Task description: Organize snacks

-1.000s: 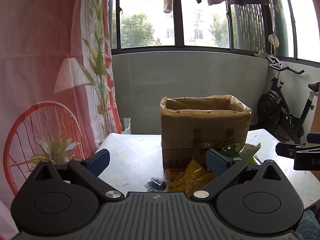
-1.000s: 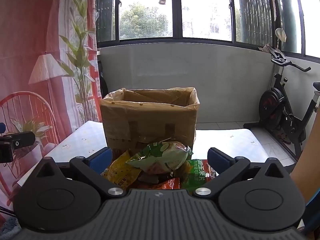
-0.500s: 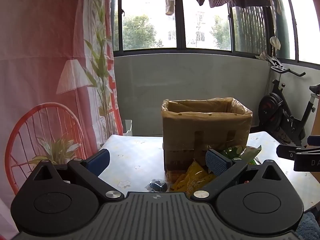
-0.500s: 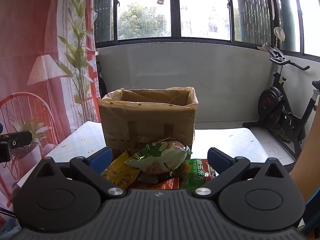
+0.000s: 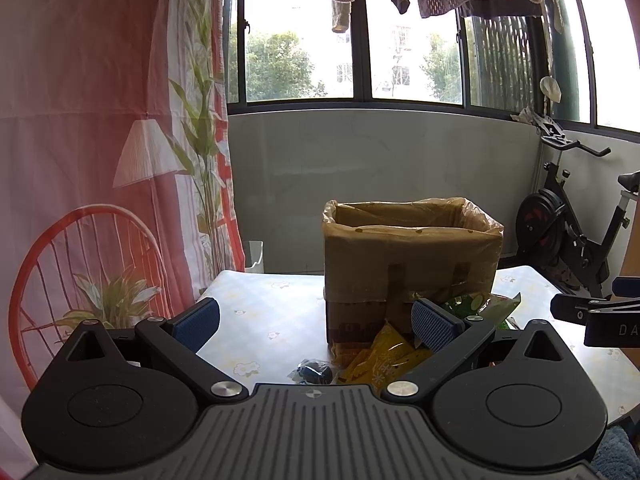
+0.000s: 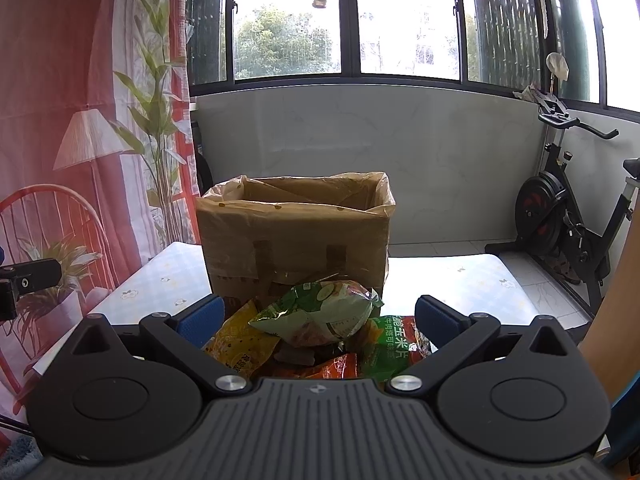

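A: L claw?
B: left gripper (image 5: 314,322) spread wide, nothing btwn the pads. Cardboard box (image 5: 408,264) straight ahead of it, top open, plastic liner over the rim. Yellow snack bag (image 5: 384,356) low by its right finger, small dark packet (image 5: 312,372) just left of that.
A: R claw?
B: right gripper (image 6: 318,316) also wide, empty. Snack pile sits btwn its fingers, in front of the box (image 6: 296,240): green bag (image 6: 320,314) on top, yellow bag (image 6: 240,344) left, green-red bag (image 6: 390,346) right, orange one (image 6: 328,366) nearest.
A: Surface?
B: all on the pale table (image 6: 448,280).
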